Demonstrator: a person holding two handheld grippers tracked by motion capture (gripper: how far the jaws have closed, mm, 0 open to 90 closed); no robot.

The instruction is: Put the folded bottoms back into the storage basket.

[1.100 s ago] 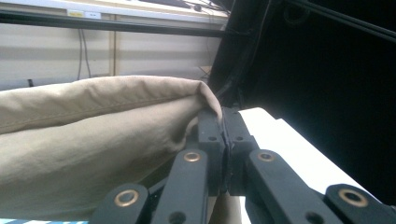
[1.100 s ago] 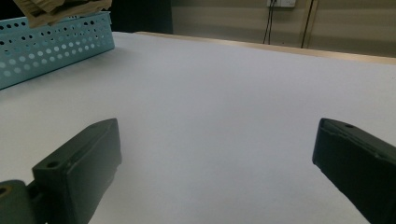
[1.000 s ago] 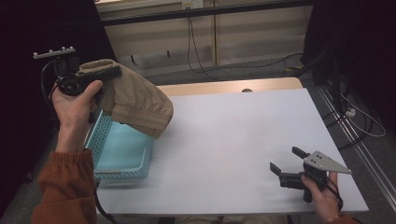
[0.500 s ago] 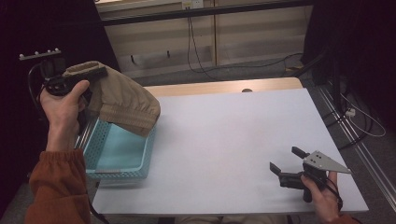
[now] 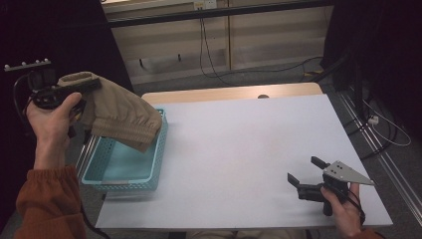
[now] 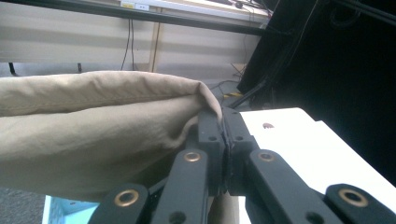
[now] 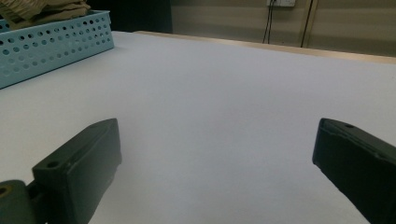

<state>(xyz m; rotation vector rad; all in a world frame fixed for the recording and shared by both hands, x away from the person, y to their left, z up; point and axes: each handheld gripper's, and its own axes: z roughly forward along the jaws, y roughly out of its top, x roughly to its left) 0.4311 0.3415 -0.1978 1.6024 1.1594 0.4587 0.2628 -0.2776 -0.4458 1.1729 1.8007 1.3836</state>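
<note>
While held aloft at upper left, tan garment (image 5: 119, 112) sits pinched in left gripper (image 5: 82, 85) jaws over turquoise basket (image 5: 124, 169), not yet lowered; right gripper (image 5: 307, 172) gapes empty on table (image 5: 239, 149).

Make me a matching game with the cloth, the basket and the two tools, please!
Things:
1. tan cloth
2. blue basket
3. left tool
4. right tool

States:
A. jaws open, nothing between them
B. sits at the table's left edge
C. hangs in the air above the basket
D. jaws pinched on fabric

Pairs: 1-C, 2-B, 3-D, 4-A
</note>
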